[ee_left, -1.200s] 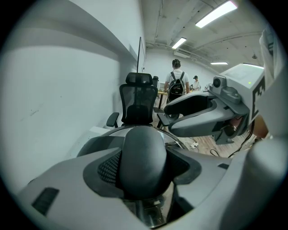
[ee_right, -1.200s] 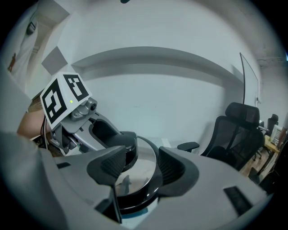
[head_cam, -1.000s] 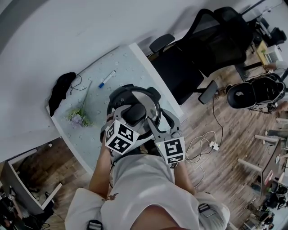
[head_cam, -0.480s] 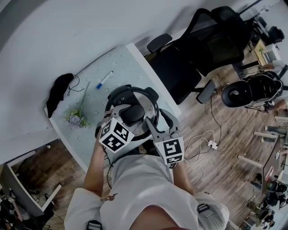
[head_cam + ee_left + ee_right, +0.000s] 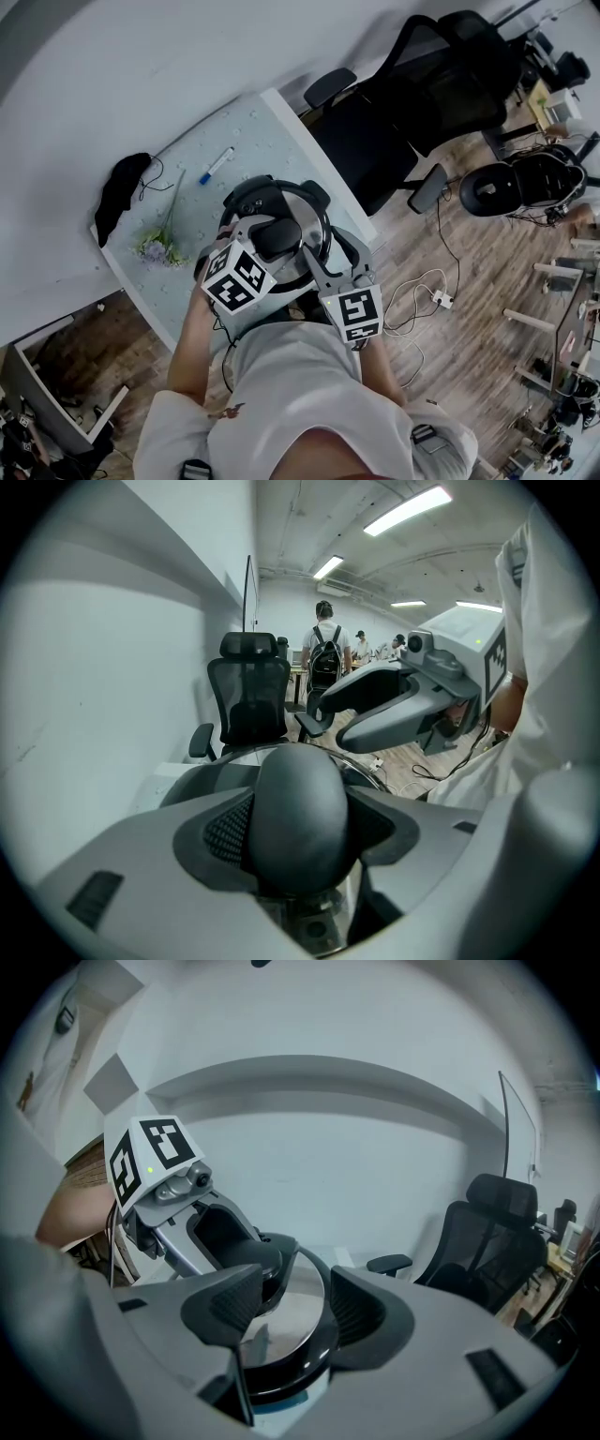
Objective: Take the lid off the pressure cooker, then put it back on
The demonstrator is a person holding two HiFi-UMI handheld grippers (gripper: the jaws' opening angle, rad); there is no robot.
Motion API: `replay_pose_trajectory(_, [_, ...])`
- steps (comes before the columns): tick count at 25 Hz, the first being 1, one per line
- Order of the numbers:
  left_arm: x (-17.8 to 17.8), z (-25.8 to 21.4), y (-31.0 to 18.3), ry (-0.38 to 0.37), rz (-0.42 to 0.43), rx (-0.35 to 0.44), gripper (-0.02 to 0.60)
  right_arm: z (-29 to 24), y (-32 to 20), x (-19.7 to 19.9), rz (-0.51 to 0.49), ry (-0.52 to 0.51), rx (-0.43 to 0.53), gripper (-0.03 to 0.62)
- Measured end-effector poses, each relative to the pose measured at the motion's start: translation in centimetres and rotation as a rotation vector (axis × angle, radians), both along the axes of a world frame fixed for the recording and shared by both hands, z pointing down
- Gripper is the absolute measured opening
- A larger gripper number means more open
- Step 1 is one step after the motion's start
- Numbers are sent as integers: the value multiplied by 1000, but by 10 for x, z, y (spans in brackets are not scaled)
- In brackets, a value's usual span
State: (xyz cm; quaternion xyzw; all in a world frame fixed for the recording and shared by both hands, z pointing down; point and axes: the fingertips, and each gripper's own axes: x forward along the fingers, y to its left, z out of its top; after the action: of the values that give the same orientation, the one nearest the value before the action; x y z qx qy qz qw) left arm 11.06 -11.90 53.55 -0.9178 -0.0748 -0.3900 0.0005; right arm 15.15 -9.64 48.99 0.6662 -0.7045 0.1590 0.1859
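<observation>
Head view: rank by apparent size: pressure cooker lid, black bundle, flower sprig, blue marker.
1. pressure cooker lid, clearly largest.
2-3. black bundle and flower sprig: too close to rank; the sprig is longer and thinner, the bundle bulkier.
4. blue marker, smallest.
</observation>
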Motion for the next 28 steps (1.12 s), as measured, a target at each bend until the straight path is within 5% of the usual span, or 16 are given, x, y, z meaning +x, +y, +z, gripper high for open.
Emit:
replay_pose_trajectory(12, [1,0,2,-3,89,2,273,-1,2,0,1,2,5,230])
replay_pose_trajectory(28, [2,-10,3,2,85,-3,273,-9,9,4,13,10,22,230])
